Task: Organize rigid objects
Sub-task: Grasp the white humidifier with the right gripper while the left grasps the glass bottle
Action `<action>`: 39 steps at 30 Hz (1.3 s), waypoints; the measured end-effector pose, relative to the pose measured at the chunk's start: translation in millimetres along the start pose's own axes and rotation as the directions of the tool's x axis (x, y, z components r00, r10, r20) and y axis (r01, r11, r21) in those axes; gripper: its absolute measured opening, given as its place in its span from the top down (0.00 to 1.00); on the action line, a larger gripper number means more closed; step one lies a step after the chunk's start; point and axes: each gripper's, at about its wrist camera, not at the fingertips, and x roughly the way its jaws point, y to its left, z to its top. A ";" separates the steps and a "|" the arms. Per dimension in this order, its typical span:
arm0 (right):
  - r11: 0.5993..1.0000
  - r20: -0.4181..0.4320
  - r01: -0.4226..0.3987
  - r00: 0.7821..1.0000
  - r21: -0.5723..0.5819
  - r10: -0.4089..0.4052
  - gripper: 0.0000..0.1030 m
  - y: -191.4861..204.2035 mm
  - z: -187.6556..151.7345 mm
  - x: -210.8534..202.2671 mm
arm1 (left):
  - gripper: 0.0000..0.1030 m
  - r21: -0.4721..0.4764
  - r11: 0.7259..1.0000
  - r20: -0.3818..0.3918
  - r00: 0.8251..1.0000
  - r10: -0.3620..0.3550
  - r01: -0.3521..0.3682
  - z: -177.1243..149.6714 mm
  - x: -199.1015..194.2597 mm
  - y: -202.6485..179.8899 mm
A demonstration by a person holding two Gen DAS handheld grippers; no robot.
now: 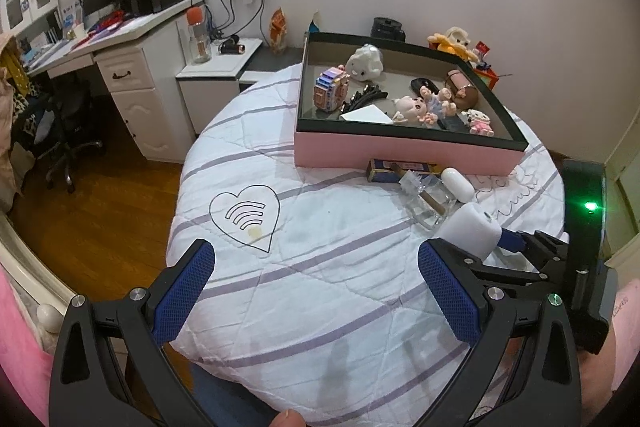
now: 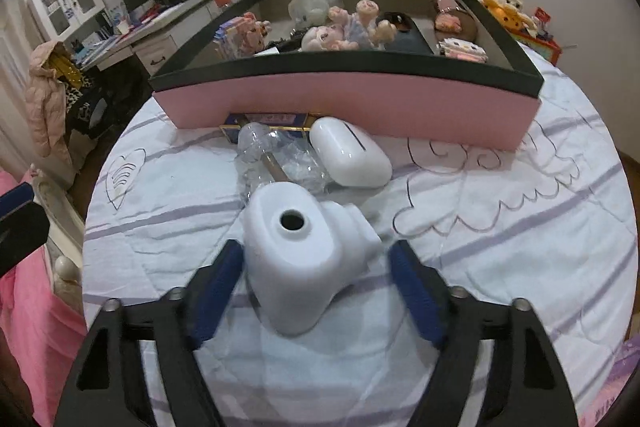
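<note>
White glazed ceramic, a hollow figurine with a round hole (image 2: 298,267), lies on the striped quilt (image 2: 500,267) between the spread pads of the right gripper (image 2: 316,291), the right pad clearly not touching. Left gripper (image 1: 316,291) hangs open, empty. Step: grasping. Next: close firmly, lift into the pink box (image 2: 360,107).

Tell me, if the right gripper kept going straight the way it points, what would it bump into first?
Most likely the white ceramic piece already sitting between the open jaws of the right gripper. Beyond that lie the clear glass bottle and the pink box.
</note>
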 end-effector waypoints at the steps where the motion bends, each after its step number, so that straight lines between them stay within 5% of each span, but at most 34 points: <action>1: 1.000 0.002 -0.008 1.000 -0.006 0.008 0.36 0.5 0.1 -1.0 | 0.00 0.000 1.000 -0.006 1.000 0.000 0.000 0.1 3.0 -1.0; 8: 0.999 0.024 -0.030 0.999 0.016 0.030 0.37 -8.4 -4.6 -9.1 | 0.00 0.024 1.000 -0.027 1.000 -0.014 0.015 -1.4 16.1 -14.7; 19: 0.995 0.050 0.037 0.998 0.094 -0.042 0.37 -51.6 -16.2 -35.9 | 0.00 0.091 0.991 -0.039 0.995 -0.097 0.100 10.9 49.0 -61.2; 30: 0.991 0.054 0.039 0.997 0.130 -0.046 0.37 -76.2 -15.8 -37.0 | 0.00 0.136 0.988 -0.090 0.994 -0.059 0.071 17.8 112.0 -90.1; 33: 0.990 0.054 0.040 0.997 0.133 -0.047 0.37 -79.0 -16.6 -37.8 | 0.08 0.122 0.990 -0.081 0.995 -0.055 0.065 18.4 120.6 -86.2; 35: 0.990 0.054 0.040 0.997 0.134 -0.047 0.37 -79.5 -17.5 -38.7 | 0.26 0.113 0.991 -0.066 0.996 -0.063 0.070 19.8 116.7 -82.3; 39: 0.990 0.055 0.035 0.998 0.136 -0.043 0.37 -78.9 -17.5 -38.8 | 0.26 0.092 0.989 -0.078 0.991 -0.108 0.115 18.6 112.6 -70.6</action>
